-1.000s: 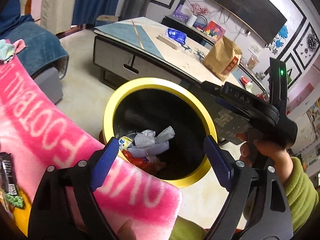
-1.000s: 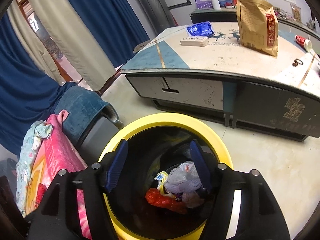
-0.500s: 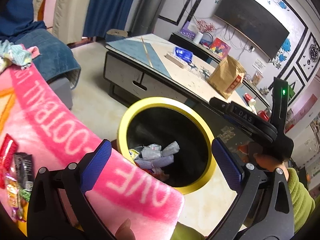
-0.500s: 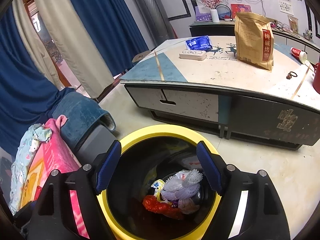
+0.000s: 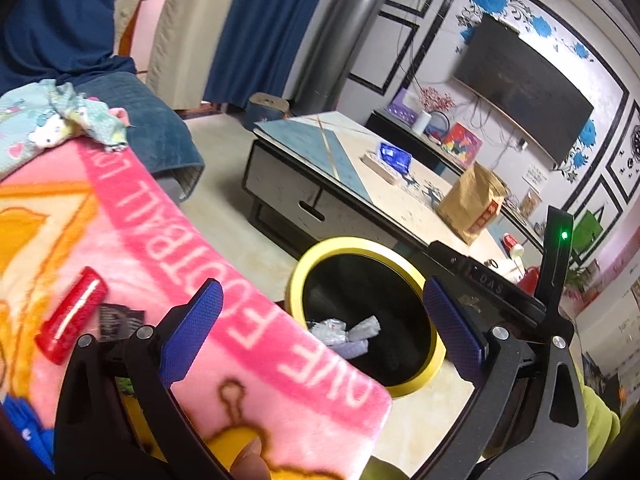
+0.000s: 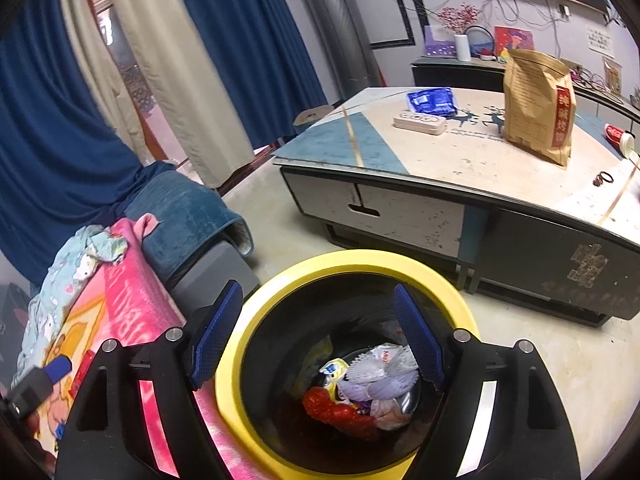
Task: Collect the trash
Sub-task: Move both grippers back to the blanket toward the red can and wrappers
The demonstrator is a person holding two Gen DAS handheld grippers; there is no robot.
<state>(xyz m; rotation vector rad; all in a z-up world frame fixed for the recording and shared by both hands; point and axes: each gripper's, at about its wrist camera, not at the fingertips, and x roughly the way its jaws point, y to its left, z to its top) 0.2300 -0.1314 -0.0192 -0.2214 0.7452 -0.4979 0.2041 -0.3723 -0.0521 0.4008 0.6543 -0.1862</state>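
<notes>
**Drop complete: both hand-held grippers wide open and empty, backing off the bin.**
Over the last second your right hand-held gripper (image 6: 318,338) has spread its jaws over the yellow-rimmed bin (image 6: 240,336); the dropped trash (image 6: 372,380) lies at the bottom. Your left hand-held gripper (image 5: 320,326) has swung left over the pink blanket (image 5: 132,248), where a red wrapper (image 5: 72,316) lies at near left. Judge it the next pickup.

I am in a home living room: a wall-mounted television (image 5: 524,88) hangs beyond the low counter (image 6: 460,156), with blue curtains (image 6: 248,52) to its left.
</notes>
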